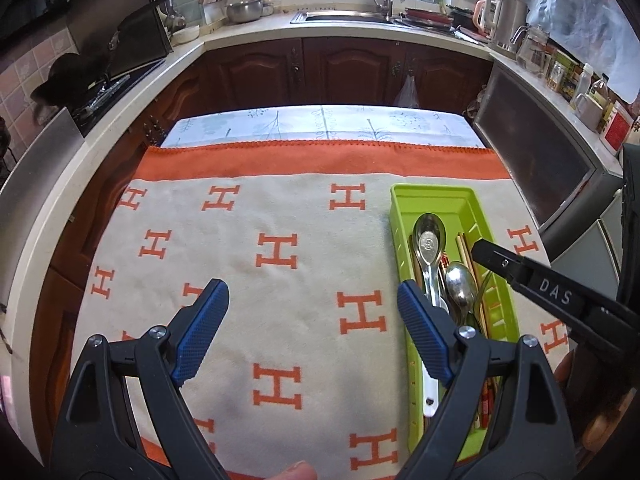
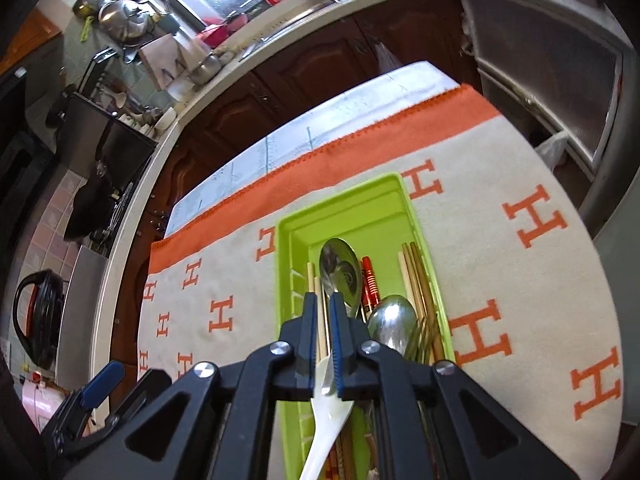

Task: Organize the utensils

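Note:
A lime green utensil tray [image 1: 434, 200] lies on the right of the H-patterned cloth. It holds a white-handled steel spoon [image 1: 430, 240], a second steel spoon [image 1: 460, 280], a fork and several chopsticks. My left gripper [image 1: 314, 312] is open and empty, just left of the tray's near end. My right gripper [image 2: 322, 332] hangs over the tray [image 2: 344, 196] with its jaws nearly closed around the white-handled spoon [image 2: 340, 268] and wooden chopsticks [image 2: 320, 320]. It shows in the left wrist view [image 1: 496, 256] as a black arm over the tray.
The orange-and-cream cloth [image 1: 280, 248] covers a table with a floral cover [image 1: 320, 124] at the far end. Kitchen counters, a sink [image 1: 344, 16], a stove [image 1: 112, 88] and dark cabinets surround it. A glass-door cabinet [image 1: 536, 152] stands close on the right.

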`<state>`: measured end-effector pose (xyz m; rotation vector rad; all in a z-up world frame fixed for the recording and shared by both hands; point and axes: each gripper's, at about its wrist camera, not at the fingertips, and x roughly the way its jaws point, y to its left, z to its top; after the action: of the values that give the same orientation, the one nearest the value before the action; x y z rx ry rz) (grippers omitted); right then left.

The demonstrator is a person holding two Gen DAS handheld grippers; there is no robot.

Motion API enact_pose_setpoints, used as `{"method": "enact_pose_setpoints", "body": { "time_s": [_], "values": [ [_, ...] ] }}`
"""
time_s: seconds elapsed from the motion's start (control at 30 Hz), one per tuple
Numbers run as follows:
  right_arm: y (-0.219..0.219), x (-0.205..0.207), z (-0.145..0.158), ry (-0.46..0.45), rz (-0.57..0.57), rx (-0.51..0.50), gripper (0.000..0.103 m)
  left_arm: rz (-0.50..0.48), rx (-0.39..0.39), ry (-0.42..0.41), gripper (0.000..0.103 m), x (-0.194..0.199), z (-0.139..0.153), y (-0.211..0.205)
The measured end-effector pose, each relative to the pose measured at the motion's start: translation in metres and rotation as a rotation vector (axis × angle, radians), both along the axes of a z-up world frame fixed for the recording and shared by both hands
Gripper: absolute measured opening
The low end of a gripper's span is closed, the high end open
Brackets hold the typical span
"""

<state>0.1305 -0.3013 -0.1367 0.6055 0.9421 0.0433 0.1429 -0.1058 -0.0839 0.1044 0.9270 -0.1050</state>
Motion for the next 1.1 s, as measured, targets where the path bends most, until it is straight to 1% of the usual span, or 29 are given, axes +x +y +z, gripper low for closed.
{"method": "enact_pose_setpoints", "body": {
  "time_s": [0.17, 0.4, 0.6, 0.67, 0.7, 0.77, 0.8, 0.9, 0.97, 1.03, 1.1],
  "values": [
    [0.013, -0.020, 0.017, -0.023, 0.035, -0.059, 0.023, -0.004, 0.005, -0.035, 0.085, -0.026, 0.013, 0.015],
    [0.035, -0.055, 0.037, -0.053, 0.084, -0.105, 0.024, 0.011, -0.011, -0.065, 0.085, -0.068, 0.032, 0.047],
    [0.063, -0.091, 0.063, -0.104, 0.127, -0.144, 0.027, 0.039, -0.041, -0.112, 0.085, -0.108, 0.058, 0.077],
    [0.074, -0.106, 0.076, -0.140, 0.136, -0.165, 0.033, 0.055, -0.041, -0.121, 0.085, -0.118, 0.064, 0.085],
    [0.078, -0.112, 0.081, -0.155, 0.138, -0.176, 0.035, 0.062, -0.041, -0.124, 0.085, -0.121, 0.067, 0.088],
    [0.088, -0.124, 0.091, -0.188, 0.144, -0.194, 0.042, 0.073, -0.046, -0.138, 0.086, -0.134, 0.073, 0.095],
    [0.092, -0.130, 0.094, -0.202, 0.145, -0.201, 0.044, 0.085, -0.037, -0.155, 0.086, -0.141, 0.076, 0.098],
    [0.104, -0.146, 0.104, -0.236, 0.151, -0.214, 0.045, 0.114, -0.008, -0.221, 0.086, -0.162, 0.085, 0.103],
    [0.111, -0.153, 0.106, -0.244, 0.159, -0.216, 0.046, 0.113, -0.015, -0.234, 0.086, -0.171, 0.089, 0.106],
    [0.119, -0.161, 0.108, -0.259, 0.162, -0.229, 0.046, 0.122, -0.007, -0.245, 0.087, -0.177, 0.090, 0.108],
    [0.125, -0.167, 0.108, -0.270, 0.157, -0.249, 0.046, 0.112, -0.004, -0.244, 0.087, -0.181, 0.090, 0.109]
  ]
}}
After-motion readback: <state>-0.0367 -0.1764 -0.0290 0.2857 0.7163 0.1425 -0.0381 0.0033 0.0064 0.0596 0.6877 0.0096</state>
